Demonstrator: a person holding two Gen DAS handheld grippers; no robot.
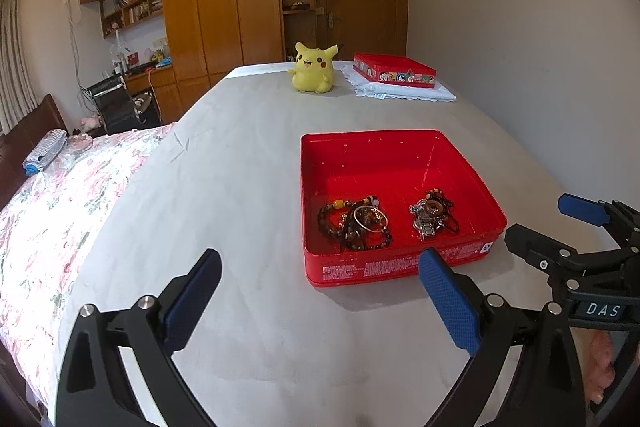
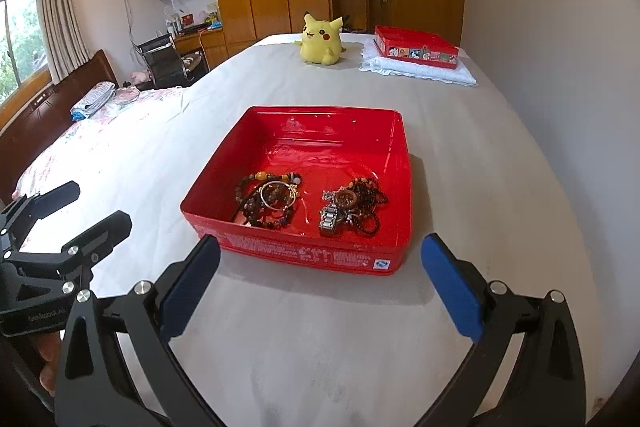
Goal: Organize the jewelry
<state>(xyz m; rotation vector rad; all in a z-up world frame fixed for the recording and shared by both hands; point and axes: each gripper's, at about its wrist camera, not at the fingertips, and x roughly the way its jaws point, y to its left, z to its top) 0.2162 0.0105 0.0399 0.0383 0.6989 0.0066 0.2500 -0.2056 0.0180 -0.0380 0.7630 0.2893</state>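
Both grippers, left [image 1: 320, 291] and right [image 2: 320, 277], spread wide, empty, before tin [image 2: 394, 187]; bracelets [image 2: 270, 199] and watch pile [image 2: 352, 207] lie tangled; pinch one strand, lift slowly.

Both wrist cameras look forward over the bed, sharing the nearby red tin [image 1: 400, 267] between them.

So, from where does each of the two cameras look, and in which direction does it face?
Left wrist: on the left gripper, left of the open red metal tin, facing the yellow plush toy; own fingers wide apart, right gripper at right edge.
Right wrist: on the right gripper, nearly centred before the tin, facing likewise; left gripper at left edge.
Shared: tin, two jewelry piles, toy, grey bedsheet.
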